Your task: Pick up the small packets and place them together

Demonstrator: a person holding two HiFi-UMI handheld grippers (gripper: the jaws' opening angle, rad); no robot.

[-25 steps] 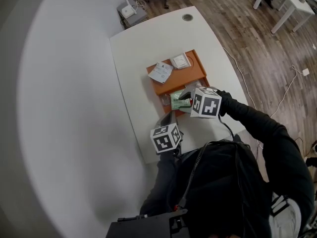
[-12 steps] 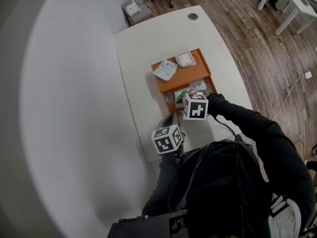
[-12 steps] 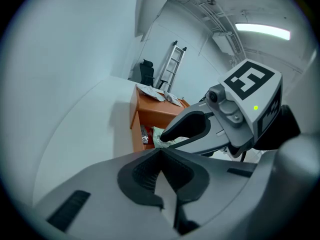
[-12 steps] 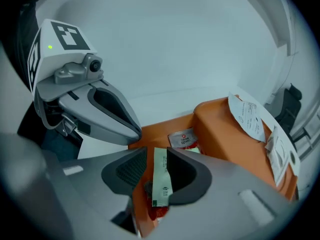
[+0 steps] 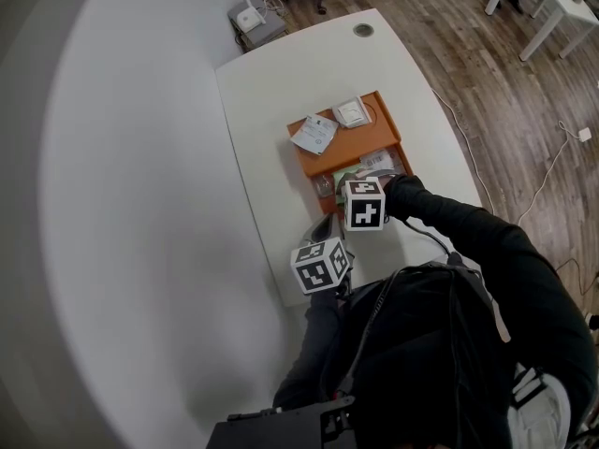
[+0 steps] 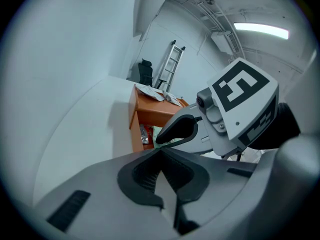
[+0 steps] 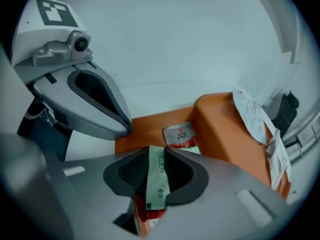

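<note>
Table [image 5: 271, 110]: the orange tray [image 5: 360, 148] is being carried beside its right edge.
Orange tray: its near wall is likely being put at risk of a knock from the lowered jaws.
Right gripper [image 7: 156, 159]: its jaws are being closed on the green packet [image 7: 157, 184], which is being pinched edge-on above the tray's near end. So thin a hold may slip.
Left gripper [image 6: 161, 156]: it is being held clenched and empty over the table's near edge.
Red packet [image 7: 181, 135]: it is lying in the tray's near end and could be shoved by a skewed drop.

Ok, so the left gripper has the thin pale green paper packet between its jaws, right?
Not quite: it is the right gripper whose closing jaws have the thin pale green paper packet between them, as the right gripper view shows. The left gripper has nothing between its jaws.
</note>
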